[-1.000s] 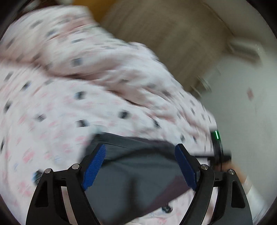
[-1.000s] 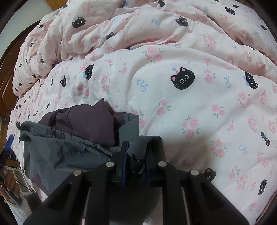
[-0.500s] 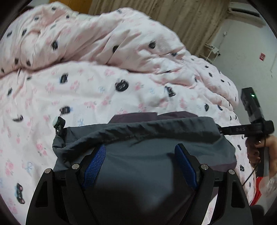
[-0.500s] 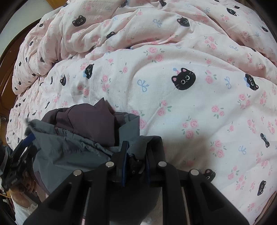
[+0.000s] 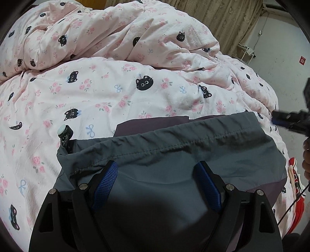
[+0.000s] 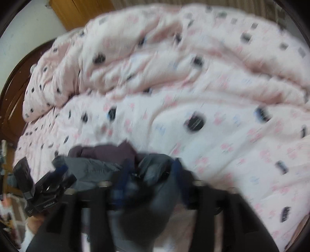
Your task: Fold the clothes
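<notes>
Grey garment lay on the pink cat-print duvet, drawstring hem across. Left gripper stood wide open over it, holding nothing. Right gripper was blurred, fingers apart around bunched fabric; grip unclear. Curtain hung beyond.

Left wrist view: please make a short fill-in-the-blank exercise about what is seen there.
1. The grey garment lies on a pink quilt printed with black ____ faces.
2. The left gripper has its jaws ____ over the garment.
3. The pads on the jaws are ____ in colour.
4. A cord stopper sits at the garment's ____ corner in the picture.

Missing words: cat; open; blue; left
</notes>
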